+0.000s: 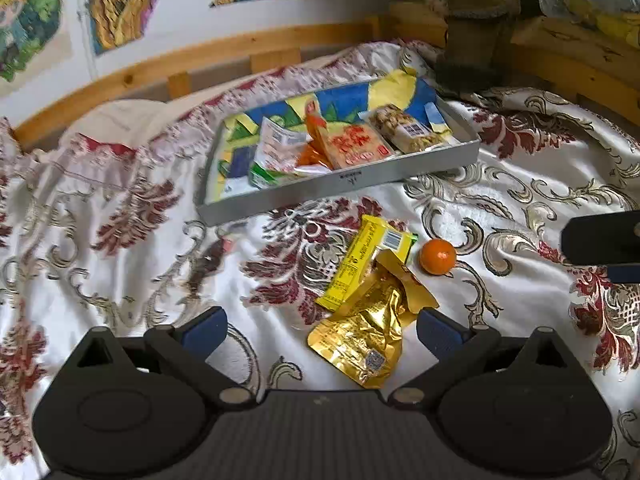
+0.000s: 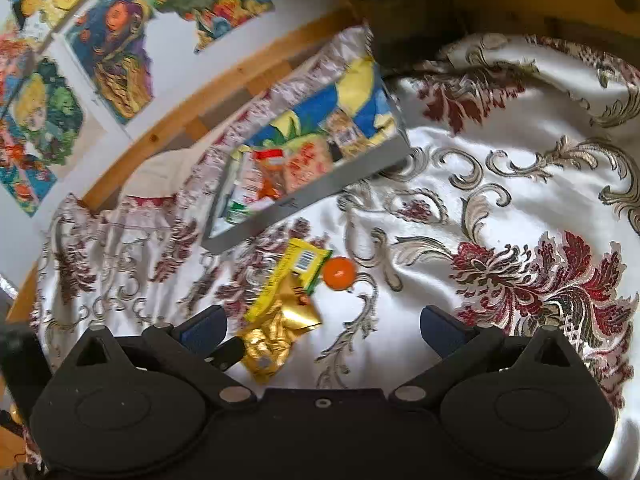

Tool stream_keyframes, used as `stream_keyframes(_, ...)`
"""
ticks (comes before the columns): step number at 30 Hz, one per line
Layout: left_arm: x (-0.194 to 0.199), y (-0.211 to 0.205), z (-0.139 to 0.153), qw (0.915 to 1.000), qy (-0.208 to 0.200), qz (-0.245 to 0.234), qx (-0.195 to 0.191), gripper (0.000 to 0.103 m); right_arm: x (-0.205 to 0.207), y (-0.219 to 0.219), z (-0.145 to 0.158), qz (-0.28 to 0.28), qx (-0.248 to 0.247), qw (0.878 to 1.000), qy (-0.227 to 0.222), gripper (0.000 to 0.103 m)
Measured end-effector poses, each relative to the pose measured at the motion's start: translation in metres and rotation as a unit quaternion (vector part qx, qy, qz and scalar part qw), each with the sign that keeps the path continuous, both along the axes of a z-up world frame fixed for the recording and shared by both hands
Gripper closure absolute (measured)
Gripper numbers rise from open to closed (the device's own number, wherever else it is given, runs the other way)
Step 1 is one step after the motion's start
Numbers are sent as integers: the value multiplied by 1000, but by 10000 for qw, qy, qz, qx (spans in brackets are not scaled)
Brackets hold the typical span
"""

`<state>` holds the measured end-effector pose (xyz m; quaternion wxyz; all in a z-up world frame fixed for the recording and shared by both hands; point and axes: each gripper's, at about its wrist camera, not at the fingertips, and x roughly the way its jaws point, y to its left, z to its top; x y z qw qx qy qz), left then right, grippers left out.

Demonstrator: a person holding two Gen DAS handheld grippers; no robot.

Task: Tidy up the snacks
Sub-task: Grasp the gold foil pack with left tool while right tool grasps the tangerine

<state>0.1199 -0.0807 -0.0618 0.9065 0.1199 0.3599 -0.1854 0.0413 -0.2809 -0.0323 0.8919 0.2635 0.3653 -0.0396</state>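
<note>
A grey tray point(image 1: 340, 190) with a colourful lining sits on the bedspread and holds several snack packets, among them an orange-red packet point(image 1: 352, 146) and a nut bar point(image 1: 408, 130). In front of it lie a yellow packet point(image 1: 364, 264), a crumpled gold pouch point(image 1: 368, 332) and a small orange point(image 1: 437, 256). My left gripper point(image 1: 322, 330) is open and empty, with the gold pouch between its fingers. My right gripper point(image 2: 324, 328) is open and empty, just short of the gold pouch point(image 2: 276, 336), the yellow packet point(image 2: 292, 276) and the orange point(image 2: 339, 273). The tray point(image 2: 304, 196) lies beyond.
A wooden bed rail point(image 1: 192, 60) runs behind the tray, with posters on the wall above. A dark soft object point(image 1: 472, 40) stands at the tray's far right. The right gripper's finger point(image 1: 600, 240) shows at the right edge. The patterned bedspread point(image 2: 500, 208) extends to the right.
</note>
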Motion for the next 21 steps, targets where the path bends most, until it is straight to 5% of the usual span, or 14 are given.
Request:
stream_keyframes(7, 15, 7, -8, 10000, -67, 18, 44, 0, 29, -4, -7, 323, -453, 9984, 104, 1)
stream_keyframes(14, 15, 4, -14, 9983, -200, -510, 180, 0, 70, -4, -17, 1106, -1170, 9869, 55, 1)
stream_keyframes(21, 20, -11, -26, 9939, -109, -1079, 210, 0, 95, -9, -32, 1647, -1610, 9731, -23, 15)
